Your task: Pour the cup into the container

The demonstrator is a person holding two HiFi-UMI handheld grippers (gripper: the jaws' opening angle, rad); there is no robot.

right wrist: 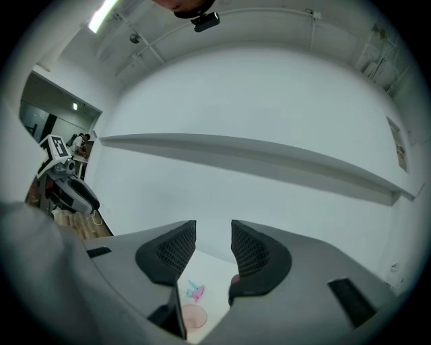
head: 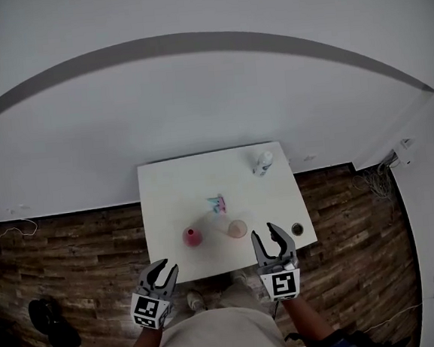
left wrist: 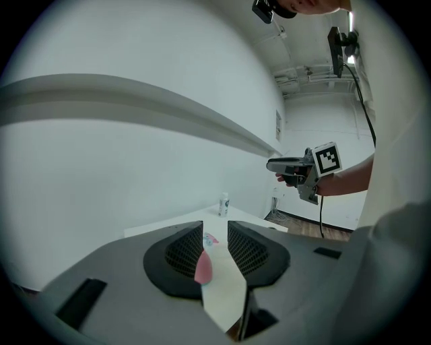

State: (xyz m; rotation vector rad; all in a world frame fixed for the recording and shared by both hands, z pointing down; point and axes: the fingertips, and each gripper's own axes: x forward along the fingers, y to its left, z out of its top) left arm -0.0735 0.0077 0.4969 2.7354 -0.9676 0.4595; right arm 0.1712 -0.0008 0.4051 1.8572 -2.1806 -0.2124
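Both pairs of jaws stand apart and empty, the left gripper [head: 166, 266] and right gripper [head: 264, 231] hovering at the table's [head: 165, 188] near edge. The pink cup [head: 193, 237] stands untouched, left of the clear container [head: 237, 227]. Grasping and pouring seem all still to do.

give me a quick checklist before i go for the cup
1. Left gripper jaws apart, nothing between them: ok
2. Right gripper jaws apart, nothing between them: ok
3. Clear cup standing on the table, just ahead of the right gripper: ok
4. Pink item on the table, apart from the clear cup: ok
5. Something in the clear cup to pour: cannot tell
6. White bottle at the far edge, away from both grippers: ok
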